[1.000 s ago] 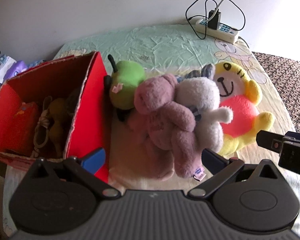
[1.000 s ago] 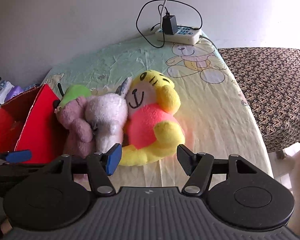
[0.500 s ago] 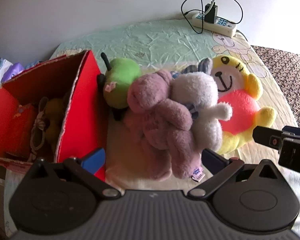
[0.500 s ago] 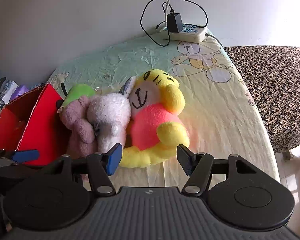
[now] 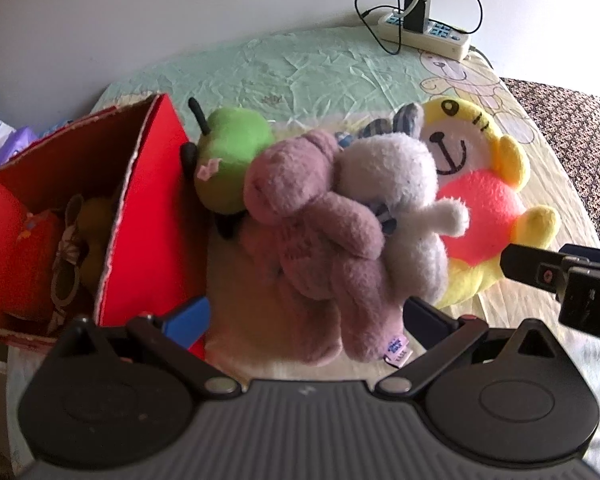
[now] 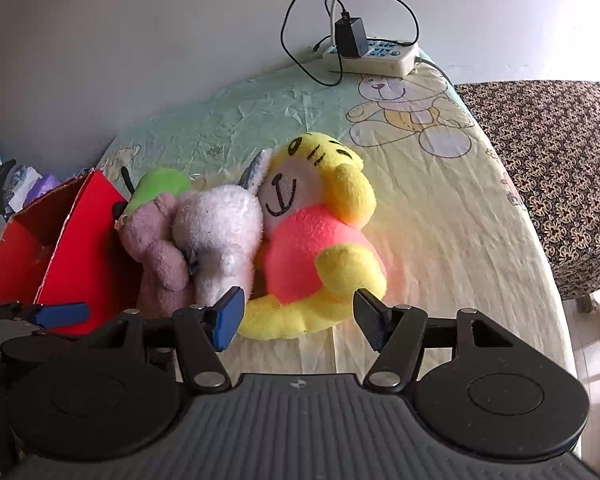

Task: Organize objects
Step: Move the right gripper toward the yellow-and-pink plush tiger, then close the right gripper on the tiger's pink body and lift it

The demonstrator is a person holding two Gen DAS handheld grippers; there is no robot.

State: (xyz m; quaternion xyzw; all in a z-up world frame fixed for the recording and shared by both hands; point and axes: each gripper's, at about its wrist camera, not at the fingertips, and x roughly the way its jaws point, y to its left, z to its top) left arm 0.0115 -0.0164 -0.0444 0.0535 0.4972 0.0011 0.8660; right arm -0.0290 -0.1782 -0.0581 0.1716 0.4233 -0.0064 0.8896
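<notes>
Between spread jaws of left gripper (image 5: 306,318), lower centre of frame: pink bear (image 5: 312,232), long axis toward camera, red box (image 5: 148,216) at left. Right gripper (image 6: 298,318) open, empty, fronting yellow tiger (image 6: 320,248).

Four plush toys (image 5: 324,224) lie in a touching row on the tabletop (image 6: 440,240), the box (image 5: 140,220) at their left, the power strip (image 6: 374,58) behind.
</notes>
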